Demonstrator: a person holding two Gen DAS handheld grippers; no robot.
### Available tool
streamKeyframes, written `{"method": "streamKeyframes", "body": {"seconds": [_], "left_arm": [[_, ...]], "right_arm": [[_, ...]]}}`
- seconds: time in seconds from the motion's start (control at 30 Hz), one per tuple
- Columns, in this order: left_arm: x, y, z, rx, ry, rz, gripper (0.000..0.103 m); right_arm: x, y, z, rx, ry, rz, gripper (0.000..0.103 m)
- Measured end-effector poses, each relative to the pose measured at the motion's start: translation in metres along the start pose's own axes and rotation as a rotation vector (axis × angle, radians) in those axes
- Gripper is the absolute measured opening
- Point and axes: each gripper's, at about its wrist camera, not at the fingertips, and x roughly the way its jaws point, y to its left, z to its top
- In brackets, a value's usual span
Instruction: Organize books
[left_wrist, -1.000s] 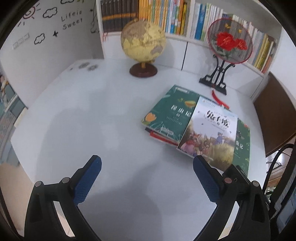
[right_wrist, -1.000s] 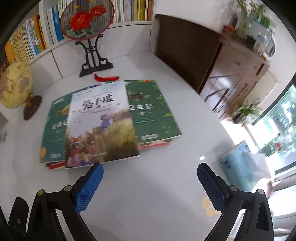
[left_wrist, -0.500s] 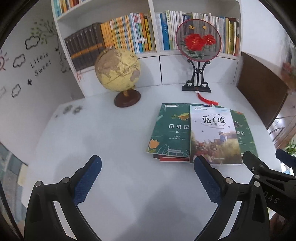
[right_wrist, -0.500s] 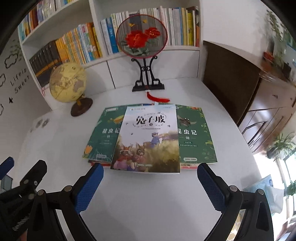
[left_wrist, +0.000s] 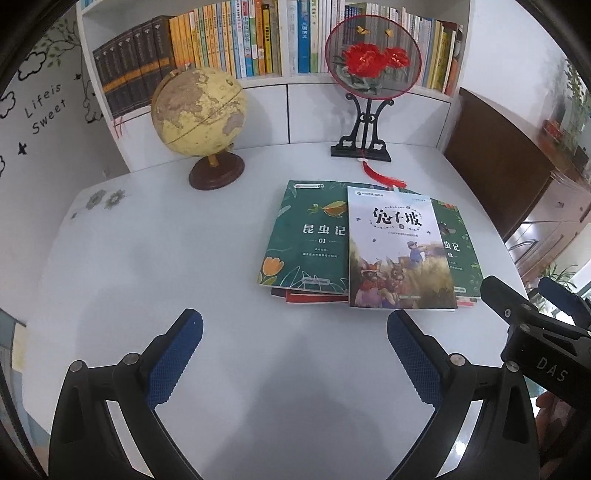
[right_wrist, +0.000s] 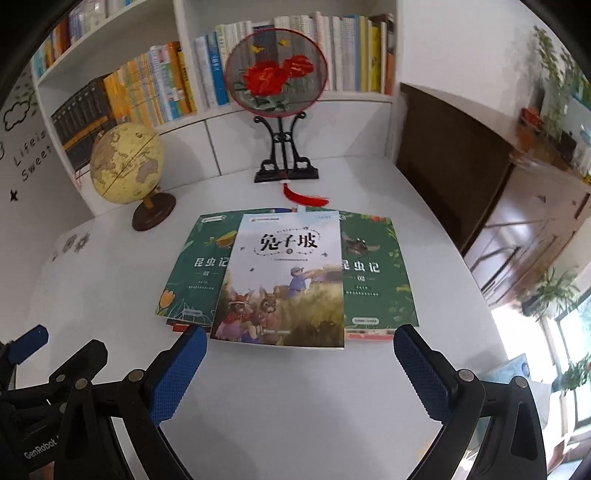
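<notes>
A loose pile of books lies flat on the white table (left_wrist: 147, 258). On top is a pale book with rabbits on its cover (left_wrist: 400, 254) (right_wrist: 284, 280). It overlaps a green book marked 01 (left_wrist: 306, 236) (right_wrist: 195, 273) on the left and a green book marked 02 (left_wrist: 456, 243) (right_wrist: 373, 273) on the right. Red-edged books (left_wrist: 314, 297) show underneath. My left gripper (left_wrist: 295, 332) is open and empty, near the pile's front left. My right gripper (right_wrist: 295, 350) is open and empty, just in front of the pale book; it also shows in the left wrist view (left_wrist: 535, 317).
A yellow globe (left_wrist: 199, 114) (right_wrist: 127, 164) stands at the back left. A round embroidered fan on a black stand (left_wrist: 373, 59) (right_wrist: 277, 74) with a red tassel (left_wrist: 384, 177) stands behind the pile. A filled bookshelf (left_wrist: 240, 44) runs along the back. A wooden cabinet (right_wrist: 517, 206) is at the right.
Both grippers have swung round to face the bookshelf squarely and now sit side by side in front of the pile. The books have not moved. Both stay open.
</notes>
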Motion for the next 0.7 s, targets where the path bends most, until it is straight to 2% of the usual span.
{"method": "streamKeyframes", "body": {"seconds": [0.13, 0.23, 0.4, 0.47, 0.63, 0.7], "left_arm": [[-0.003, 0.0, 0.002, 0.001, -0.035, 0.019, 0.1], [-0.008, -0.003, 0.003, 0.013, -0.087, 0.028, 0.1], [0.0, -0.005, 0.005, 0.031, -0.051, 0.033, 0.1], [0.002, -0.003, 0.006, 0.02, -0.04, 0.038, 0.1], [0.003, -0.005, 0.004, 0.026, -0.044, 0.077, 0.1], [0.002, -0.005, 0.004, 0.018, -0.05, 0.089, 0.1]], "right_arm": [[-0.001, -0.004, -0.002, 0.003, -0.021, -0.019, 0.101], [-0.003, -0.007, -0.003, 0.011, -0.048, 0.012, 0.101], [-0.008, -0.01, -0.005, 0.016, -0.09, 0.063, 0.101], [-0.004, -0.01, -0.003, 0.004, -0.06, 0.06, 0.101], [-0.006, -0.016, 0.001, 0.039, -0.061, 0.074, 0.101], [-0.003, -0.022, 0.002, 0.064, -0.049, 0.108, 0.101]]}}
